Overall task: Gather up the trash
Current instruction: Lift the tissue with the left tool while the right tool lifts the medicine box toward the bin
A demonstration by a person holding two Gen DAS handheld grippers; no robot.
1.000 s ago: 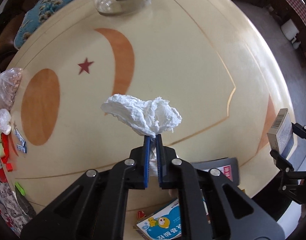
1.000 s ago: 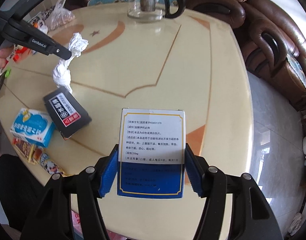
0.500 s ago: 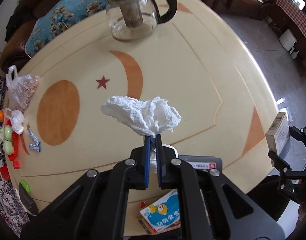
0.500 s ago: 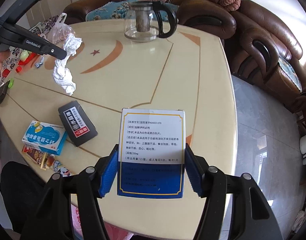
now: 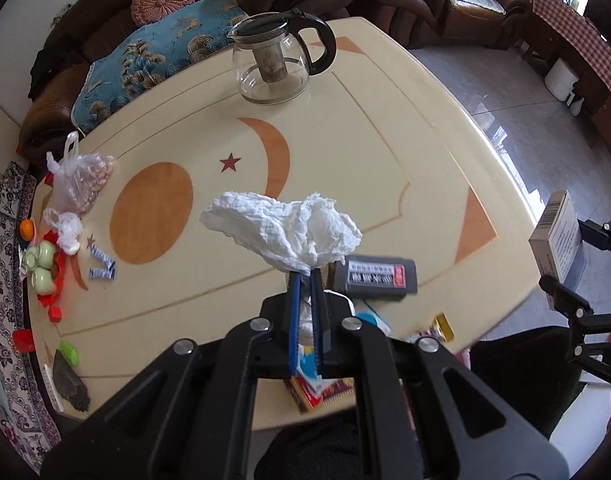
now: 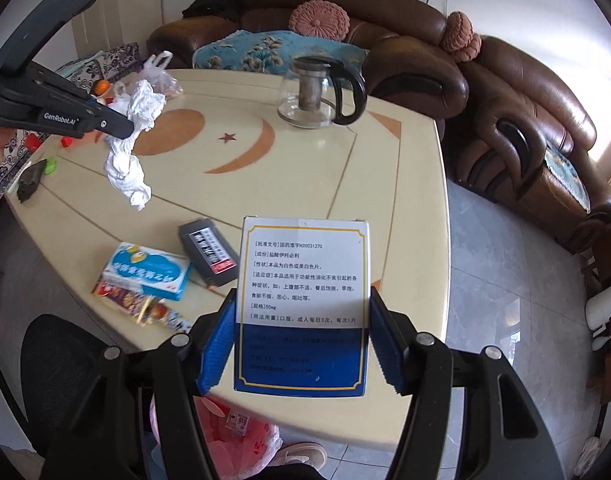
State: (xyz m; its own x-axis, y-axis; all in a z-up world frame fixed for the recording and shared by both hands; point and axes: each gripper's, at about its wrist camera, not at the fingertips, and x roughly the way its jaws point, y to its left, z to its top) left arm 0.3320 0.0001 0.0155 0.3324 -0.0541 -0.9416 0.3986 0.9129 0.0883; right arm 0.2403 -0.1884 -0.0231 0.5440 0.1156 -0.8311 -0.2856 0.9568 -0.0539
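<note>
A crumpled white tissue (image 5: 281, 232) hangs in the air above the cream table (image 5: 385, 152), pinched in my left gripper (image 5: 305, 276), which is shut on it. The right wrist view shows that tissue (image 6: 129, 168) dangling from the left gripper (image 6: 125, 128) at the left. My right gripper (image 6: 301, 308) is shut on a white and blue medicine box (image 6: 305, 264), held upright near the table's front edge. In the left wrist view the same box (image 5: 555, 236) and right gripper (image 5: 561, 264) appear at the far right.
On the table lie a black packet (image 5: 379, 276), a blue and white box (image 6: 145, 272) and snack wrappers (image 6: 141, 308). A glass teapot (image 5: 273, 68) stands at the back, a bag of nuts (image 5: 81, 184) at the left. A pink plastic bag (image 6: 233, 436) hangs below the front edge.
Both grippers have risen away from the table, each still holding its thing. The table looks smaller and the sofa behind it has come into view.
</note>
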